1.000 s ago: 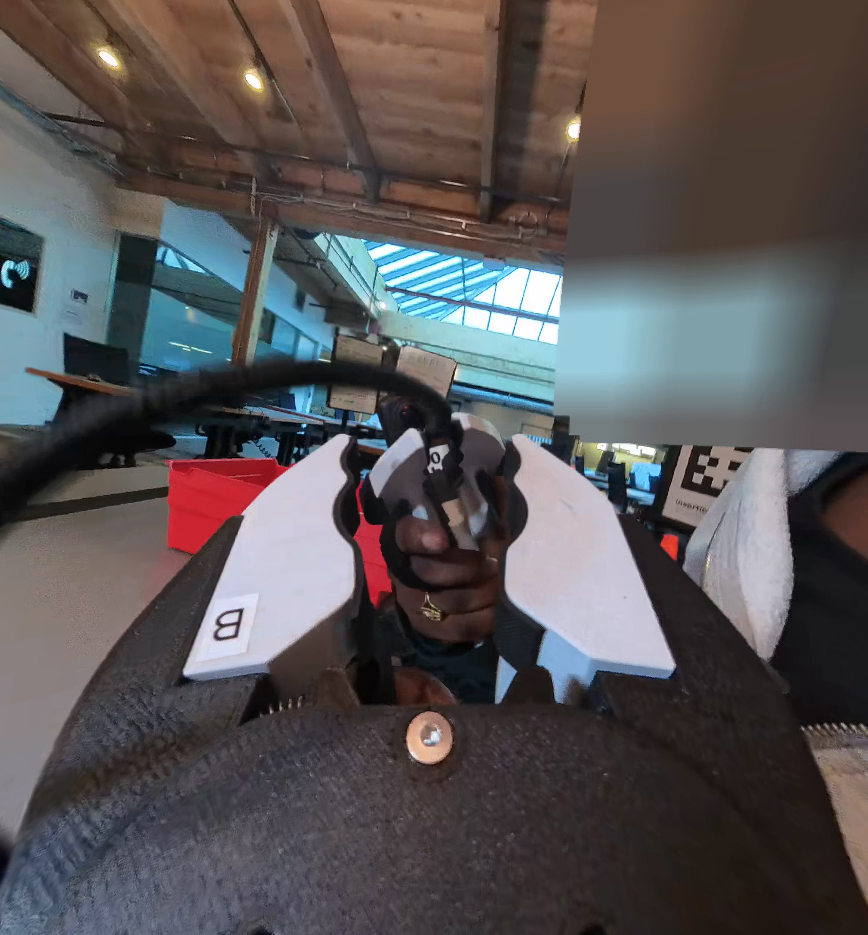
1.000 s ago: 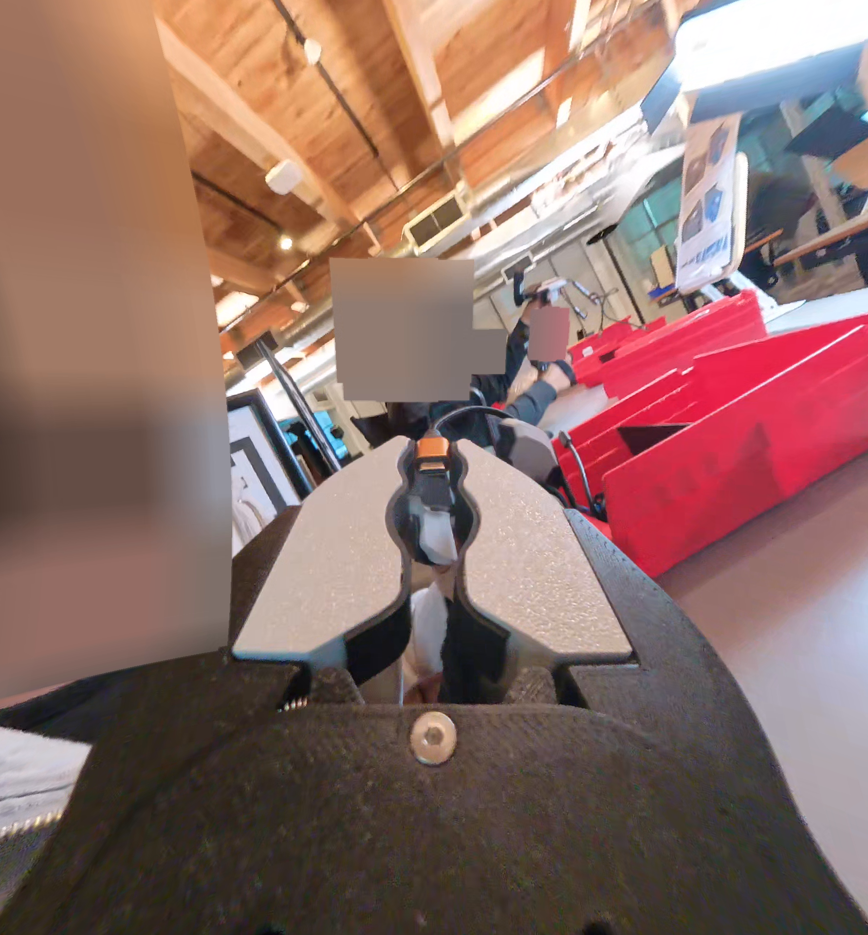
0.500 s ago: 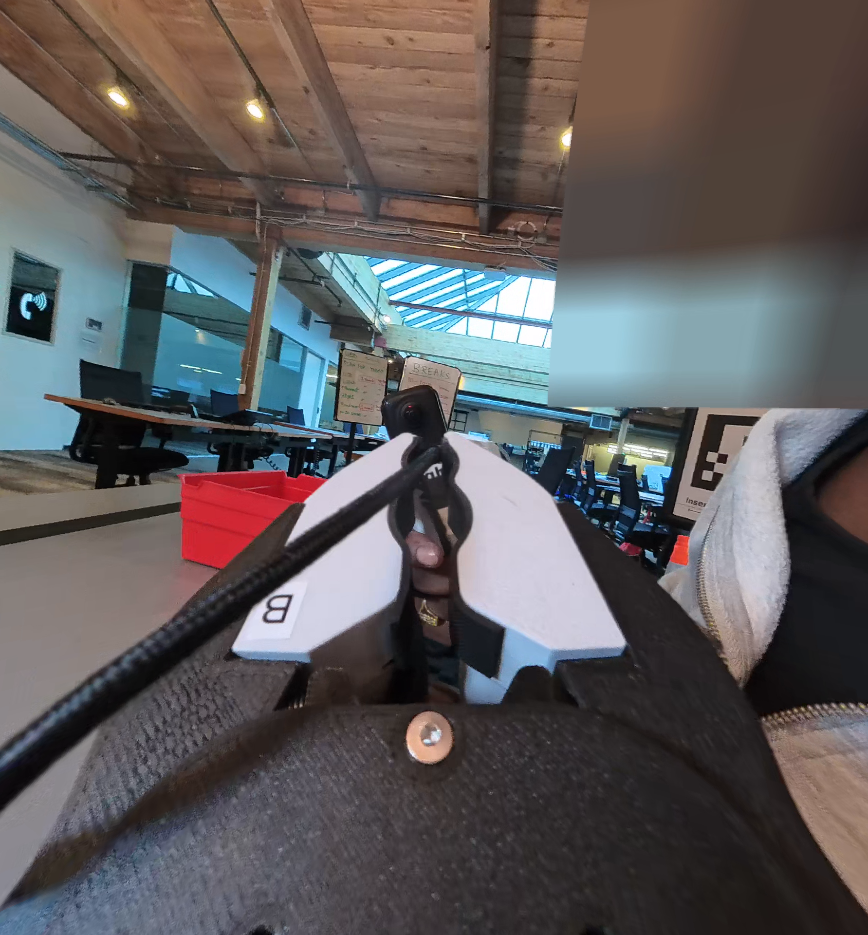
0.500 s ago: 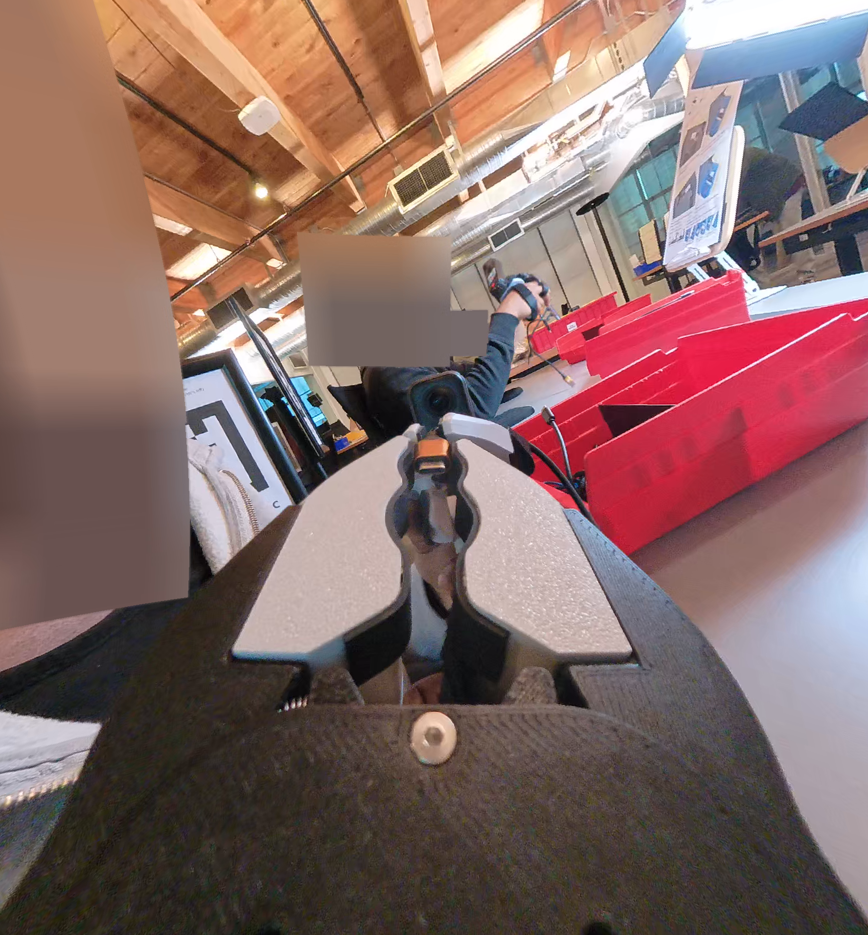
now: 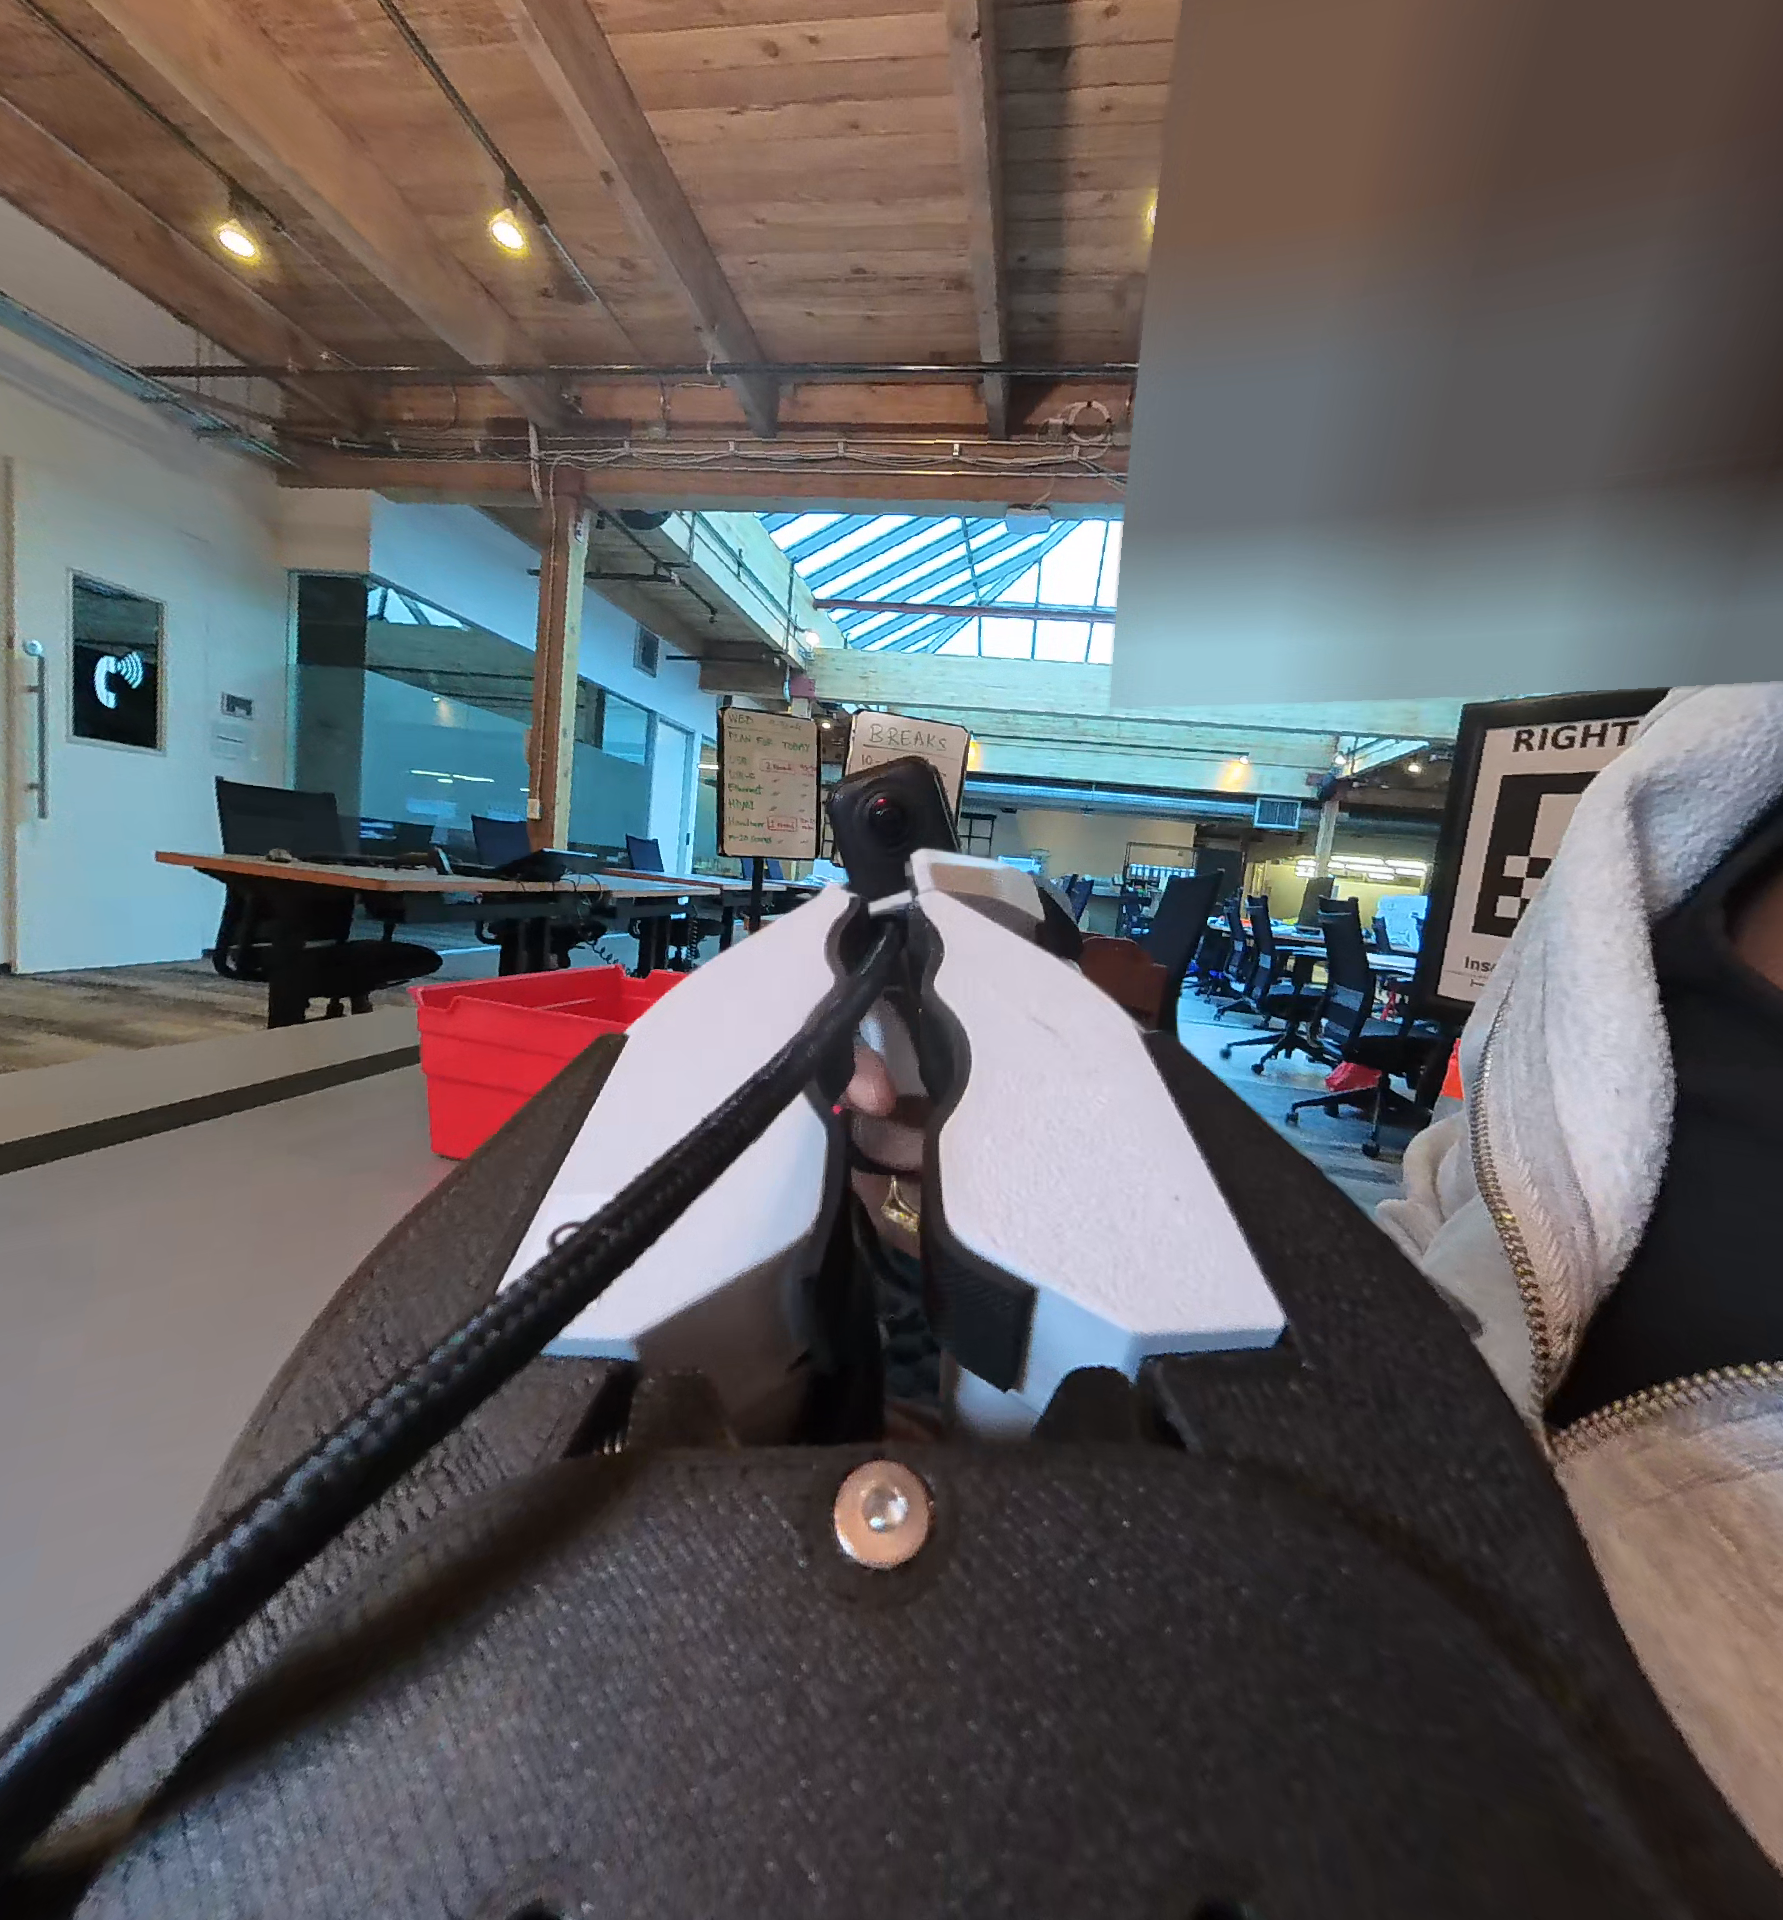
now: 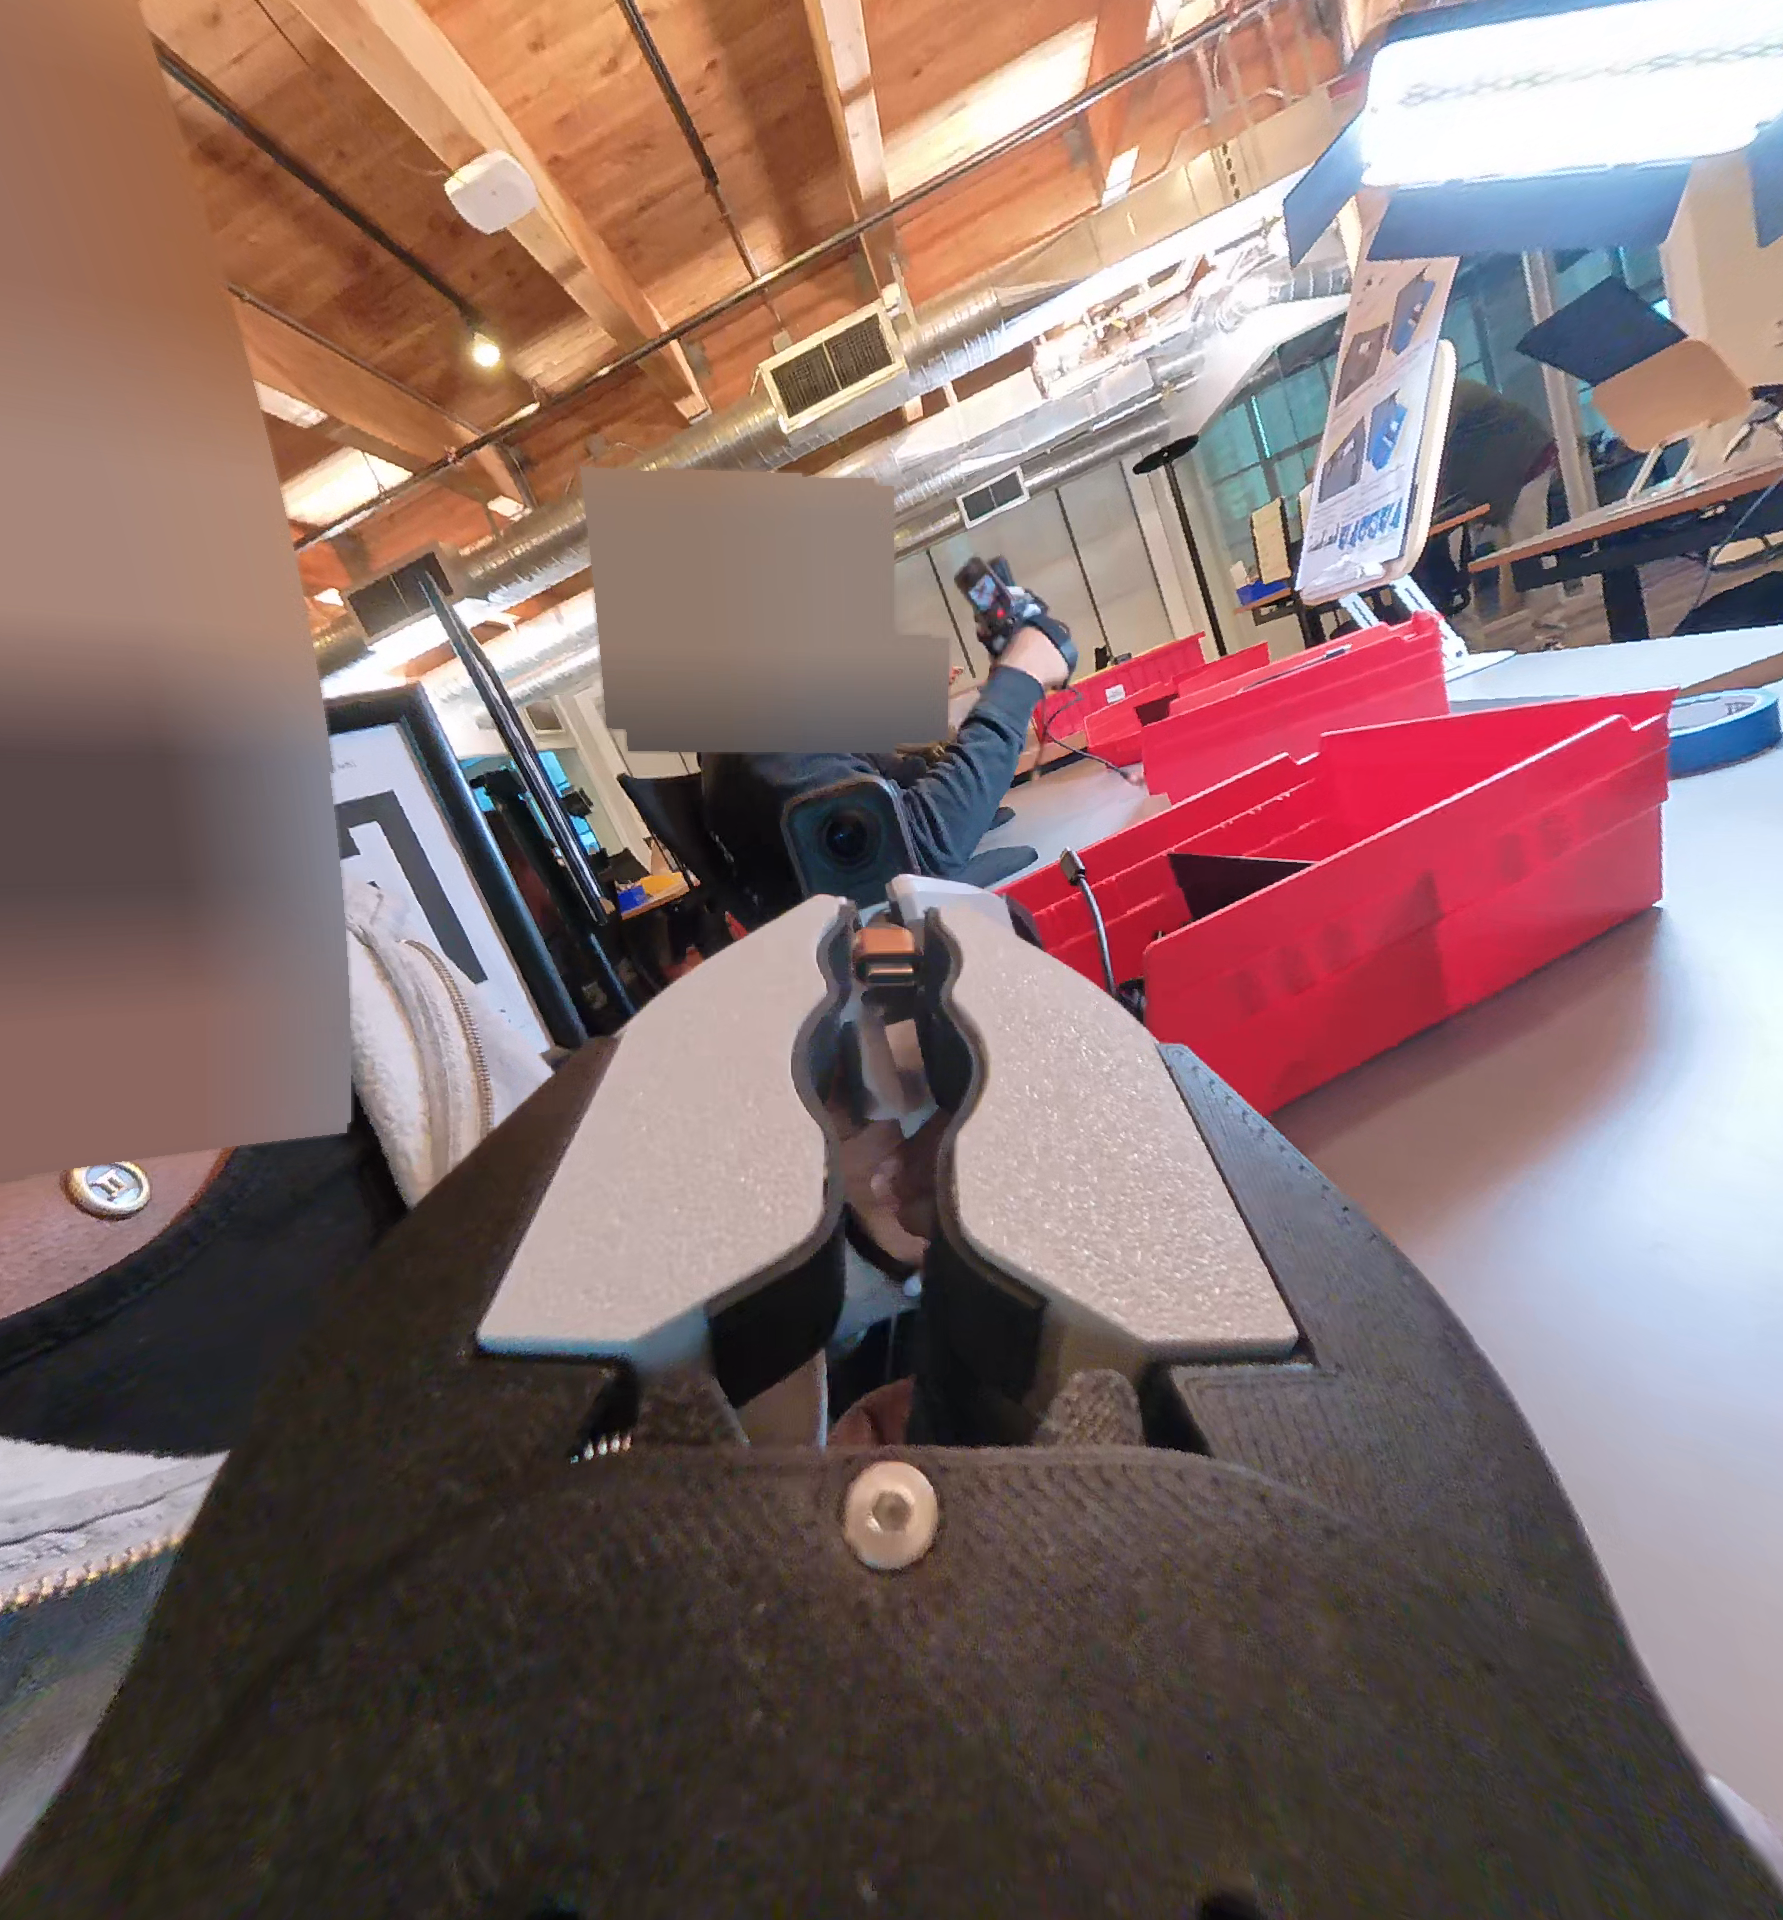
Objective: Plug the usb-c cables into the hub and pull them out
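Note:
Both grippers are held up in the air, tip to tip. My left gripper (image 5: 882, 914) is shut on a black braided cable (image 5: 554, 1299) that runs from its tips down to the lower left. My right gripper (image 6: 885, 920) is shut on an orange-collared USB-C plug (image 6: 885, 956) at its tips. The right gripper's camera (image 5: 887, 821) shows just beyond the left tips. The left gripper's camera (image 6: 851, 836) shows just beyond the right tips. A hand shows through both finger gaps. I see no hub in either view.
A grey table (image 5: 139, 1299) lies below, with a red bin (image 5: 513, 1029) behind the left gripper. Several red bins (image 6: 1386, 914) and a blue tape roll (image 6: 1728, 717) lie right of the right gripper. The holder's jacket (image 5: 1645, 1143) is close. Another person (image 6: 980, 748) sits behind. The grippers are tip to tip, or close to it.
A second ago my left gripper was open around the right gripper's tips. It has since shut on the black cable. My right gripper stayed shut on the plug.

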The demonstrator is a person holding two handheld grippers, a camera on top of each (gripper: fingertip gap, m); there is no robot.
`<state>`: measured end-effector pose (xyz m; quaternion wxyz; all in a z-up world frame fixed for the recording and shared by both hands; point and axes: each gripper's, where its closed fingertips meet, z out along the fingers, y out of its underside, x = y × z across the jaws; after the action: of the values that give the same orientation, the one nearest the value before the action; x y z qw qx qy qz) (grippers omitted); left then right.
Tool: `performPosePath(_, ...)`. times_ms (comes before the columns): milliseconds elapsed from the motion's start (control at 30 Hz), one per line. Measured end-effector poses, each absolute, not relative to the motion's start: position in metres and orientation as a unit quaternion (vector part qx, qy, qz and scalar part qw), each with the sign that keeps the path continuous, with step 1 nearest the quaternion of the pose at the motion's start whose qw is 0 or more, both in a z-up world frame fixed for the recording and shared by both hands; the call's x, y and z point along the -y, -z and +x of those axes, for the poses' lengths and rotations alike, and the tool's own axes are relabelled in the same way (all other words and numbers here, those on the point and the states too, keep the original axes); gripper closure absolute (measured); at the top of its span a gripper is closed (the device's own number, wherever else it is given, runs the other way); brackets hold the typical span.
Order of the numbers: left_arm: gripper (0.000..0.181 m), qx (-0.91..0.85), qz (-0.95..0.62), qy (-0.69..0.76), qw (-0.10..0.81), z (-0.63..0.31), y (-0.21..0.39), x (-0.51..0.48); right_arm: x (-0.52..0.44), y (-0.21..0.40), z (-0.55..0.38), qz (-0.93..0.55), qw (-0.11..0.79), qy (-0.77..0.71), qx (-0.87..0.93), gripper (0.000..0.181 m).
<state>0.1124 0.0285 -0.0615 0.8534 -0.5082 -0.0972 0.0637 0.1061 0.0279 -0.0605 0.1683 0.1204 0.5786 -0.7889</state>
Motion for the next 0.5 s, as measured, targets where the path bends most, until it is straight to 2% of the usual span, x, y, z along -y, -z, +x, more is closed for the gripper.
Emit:
performPosePath(300,0.174,0.096,-0.514,-0.064,0.85,0.1131,0.065,-0.0299,-0.0286,0.0633,0.1071,0.115,0.165,0.786,-0.585,0.17)
performPosePath(433,0.159,0.104,-0.521,-0.065,0.844,0.11,0.0683,-0.0315,-0.0247,0.0676,0.1101,0.11,0.17,0.778,-0.594,0.17)
performPosePath(500,0.157,0.103,-0.528,-0.066,0.84,0.1105,0.0701,-0.0329,-0.0234,0.069,0.1101,0.11,0.171,0.778,-0.595,0.17)
